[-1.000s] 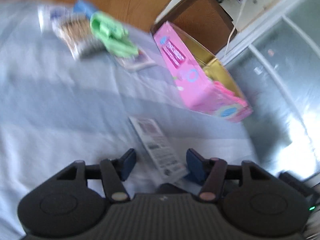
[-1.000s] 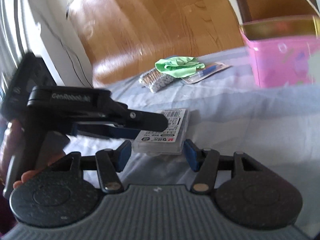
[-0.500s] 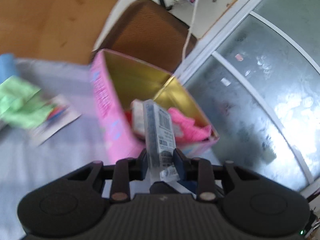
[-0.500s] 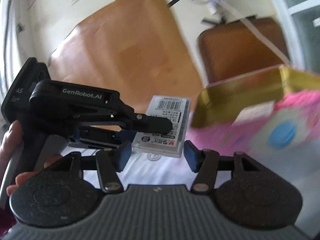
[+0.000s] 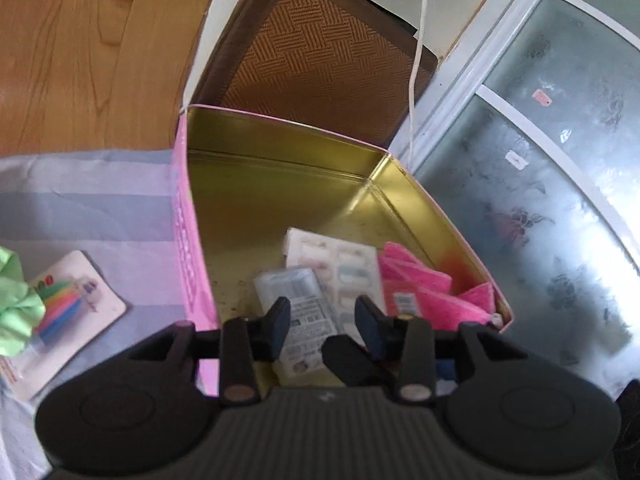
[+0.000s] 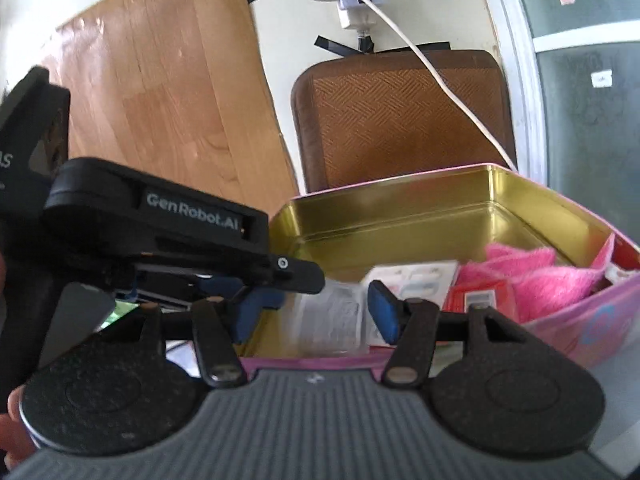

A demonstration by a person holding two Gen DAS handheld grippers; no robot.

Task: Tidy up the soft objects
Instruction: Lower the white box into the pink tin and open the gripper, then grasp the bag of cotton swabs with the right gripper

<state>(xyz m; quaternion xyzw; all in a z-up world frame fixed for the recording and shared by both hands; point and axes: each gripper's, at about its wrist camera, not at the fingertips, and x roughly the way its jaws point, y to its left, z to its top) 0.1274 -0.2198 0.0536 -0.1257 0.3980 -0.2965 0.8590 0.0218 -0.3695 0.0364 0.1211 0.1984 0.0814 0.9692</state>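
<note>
Pink tin stands open on the striped bed cover, its gold inside holding a pink cloth, a card of pastel labels and a clear barcoded packet, blurred, lying on the tin floor.

Progress, judged: several items are already in the tin. Left to collect: a green cloth and a carded set of coloured sticks, both on the bed cover just left of the tin.

Left hand-held gripper hangs over the tin's near edge, jaws apart, nothing between them; the packet lies below the gap. Right hand-held gripper sits at the tin's near wall, jaws likewise spread and empty.

View differences: left wrist view alone shows the items outside the tin. Right wrist view alone shows the left gripper from the side, a red-labelled pack beside the pink cloth, and a wall plug with its white cable beyond the tin.
</note>
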